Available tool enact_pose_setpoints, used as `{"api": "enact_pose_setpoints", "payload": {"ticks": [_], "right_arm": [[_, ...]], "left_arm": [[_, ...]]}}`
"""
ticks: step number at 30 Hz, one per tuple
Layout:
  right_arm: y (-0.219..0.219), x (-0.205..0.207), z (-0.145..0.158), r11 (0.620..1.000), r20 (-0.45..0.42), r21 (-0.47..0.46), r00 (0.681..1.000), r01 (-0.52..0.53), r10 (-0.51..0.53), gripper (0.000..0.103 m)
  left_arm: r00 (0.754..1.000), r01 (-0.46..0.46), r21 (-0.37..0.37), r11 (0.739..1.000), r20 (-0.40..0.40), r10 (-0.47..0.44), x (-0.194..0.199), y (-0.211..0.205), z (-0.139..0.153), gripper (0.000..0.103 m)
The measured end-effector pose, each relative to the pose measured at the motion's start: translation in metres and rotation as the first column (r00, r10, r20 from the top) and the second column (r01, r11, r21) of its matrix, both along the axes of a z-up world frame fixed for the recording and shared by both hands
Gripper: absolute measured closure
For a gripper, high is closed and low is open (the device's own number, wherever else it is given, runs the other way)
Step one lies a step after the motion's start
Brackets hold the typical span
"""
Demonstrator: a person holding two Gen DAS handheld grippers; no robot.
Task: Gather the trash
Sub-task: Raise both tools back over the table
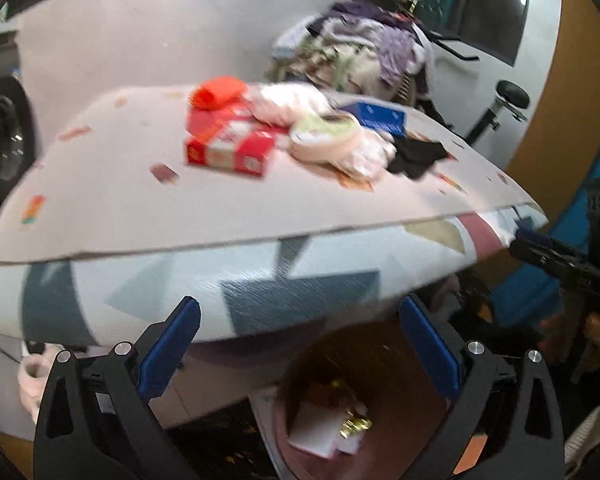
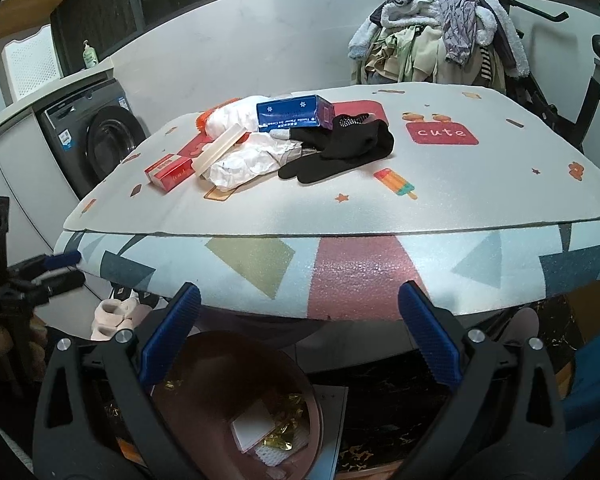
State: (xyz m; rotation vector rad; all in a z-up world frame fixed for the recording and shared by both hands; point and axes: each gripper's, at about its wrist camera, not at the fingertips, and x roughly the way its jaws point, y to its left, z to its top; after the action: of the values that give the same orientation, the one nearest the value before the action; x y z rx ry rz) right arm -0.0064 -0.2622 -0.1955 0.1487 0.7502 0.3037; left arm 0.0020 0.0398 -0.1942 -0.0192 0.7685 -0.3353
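Empty left tool (image 1: 300, 344) above bin (image 1: 428, 412)

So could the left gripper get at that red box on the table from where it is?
Probably yes. The left gripper is open and empty, and the red box lies at the near edge of the pile with bare table before it.

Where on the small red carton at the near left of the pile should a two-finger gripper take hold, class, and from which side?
Grip the red carton across its two long side faces, coming down from above and from the table's near edge. It lies flat with its short end facing that edge, and its near and left sides look free, while the pale round lid crowds its right. Both grippers, left and right, are open and empty.
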Motion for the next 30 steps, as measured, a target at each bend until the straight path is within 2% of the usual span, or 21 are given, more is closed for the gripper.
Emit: {"api": "enact_pose_setpoints", "payload": {"ticks": [5, 10, 19, 20, 26, 28, 30], "right_arm": [[0.001, 0.002, -0.003, 0.996, -0.013, -0.078, 0.999, 0.04, -0.041, 0.006], [-0.004, 0.014, -0.016, 0.996, -0.111, -0.077, 0.992, 0.048, -0.056, 0.006], [-0.015, 0.031, -0.002, 0.996, -0.079, -0.071, 0.996, 0.044, -0.049, 0.006], [-0.015, 0.034, 0.0, 0.997, -0.071, -0.07, 0.997, 0.038, -0.043, 0.009], [-0.009, 0.056, 0.013, 0.995, -0.038, -0.097, 0.999, 0.02, -0.023, 0.043], [-0.006, 0.065, 0.018, 0.994, -0.019, -0.109, 1.0, 0.012, -0.014, 0.05], [-0.004, 0.072, 0.023, 0.993, -0.002, -0.118, 1.0, 0.009, -0.009, 0.061]], "left_arm": [[0.998, -0.039, 0.035, 0.999, 0.058, 0.037, -0.005, 0.006, 0.006, 0.006], [0.994, -0.06, 0.054, 0.997, 0.09, 0.055, -0.004, 0.009, 0.008, 0.006], [0.99, -0.119, 0.063, 0.991, 0.088, 0.114, 0.001, 0.017, 0.001, 0.006], [0.989, -0.125, 0.066, 0.99, 0.089, 0.119, 0.001, 0.018, 0.001, 0.006], [0.985, -0.151, 0.073, 0.986, 0.092, 0.144, 0.003, 0.022, 0.0, 0.006], [0.985, -0.152, 0.069, 0.986, 0.097, 0.145, 0.003, 0.024, 0.001, 0.006], [0.984, -0.149, 0.085, 0.985, 0.11, 0.14, 0.003, 0.022, 0.001, 0.006]]}}
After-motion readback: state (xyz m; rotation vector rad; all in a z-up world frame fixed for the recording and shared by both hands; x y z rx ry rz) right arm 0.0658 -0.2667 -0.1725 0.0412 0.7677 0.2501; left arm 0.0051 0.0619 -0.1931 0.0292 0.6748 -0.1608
